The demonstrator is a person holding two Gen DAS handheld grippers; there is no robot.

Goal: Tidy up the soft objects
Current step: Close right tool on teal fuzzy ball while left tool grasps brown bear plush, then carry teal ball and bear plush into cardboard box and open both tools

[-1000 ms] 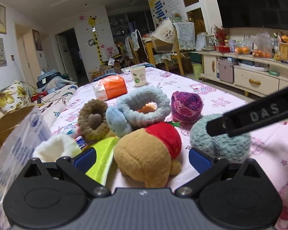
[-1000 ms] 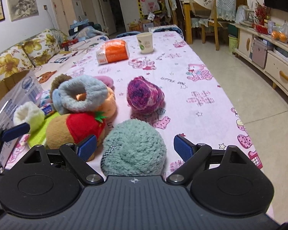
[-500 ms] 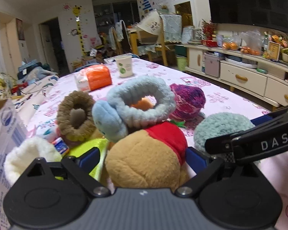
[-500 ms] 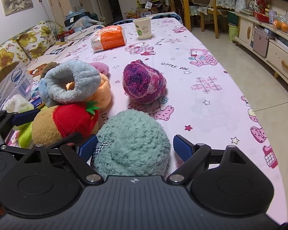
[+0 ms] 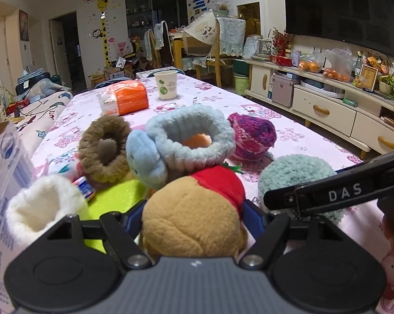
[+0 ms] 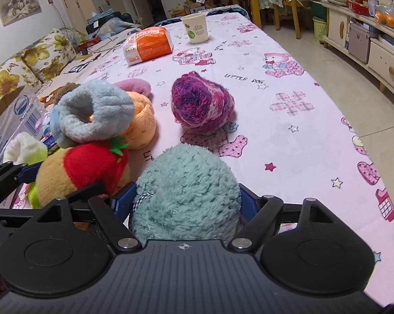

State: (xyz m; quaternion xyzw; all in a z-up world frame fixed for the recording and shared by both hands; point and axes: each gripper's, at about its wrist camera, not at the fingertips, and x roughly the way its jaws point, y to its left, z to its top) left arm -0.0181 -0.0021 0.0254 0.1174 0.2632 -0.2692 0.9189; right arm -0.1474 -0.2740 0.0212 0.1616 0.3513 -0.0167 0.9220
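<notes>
My left gripper (image 5: 194, 217) is shut on a tan plush toy with a red strawberry top (image 5: 194, 209); the toy also shows in the right wrist view (image 6: 81, 167). My right gripper (image 6: 186, 204) is shut on a fluffy teal ball (image 6: 186, 191), which shows in the left wrist view (image 5: 296, 175) behind the right gripper's black finger. A pale blue fluffy ring (image 5: 191, 136) over an orange piece (image 6: 142, 120), a brown fluffy ring (image 5: 102, 149), a purple-pink yarn ball (image 6: 200, 103) and a white fluffy piece (image 5: 37, 206) lie ahead.
The table has a pink patterned cloth (image 6: 288, 120). An orange packet (image 6: 148, 45) and a paper cup (image 6: 197, 28) stand at the far end. A plastic bag (image 5: 3, 172) and a cardboard box sit at the left. A yellow-green sheet (image 5: 110, 204) lies under the toys.
Both grippers moved forward over their objects and closed: the left onto the tan plush toy, the right onto the teal ball.
</notes>
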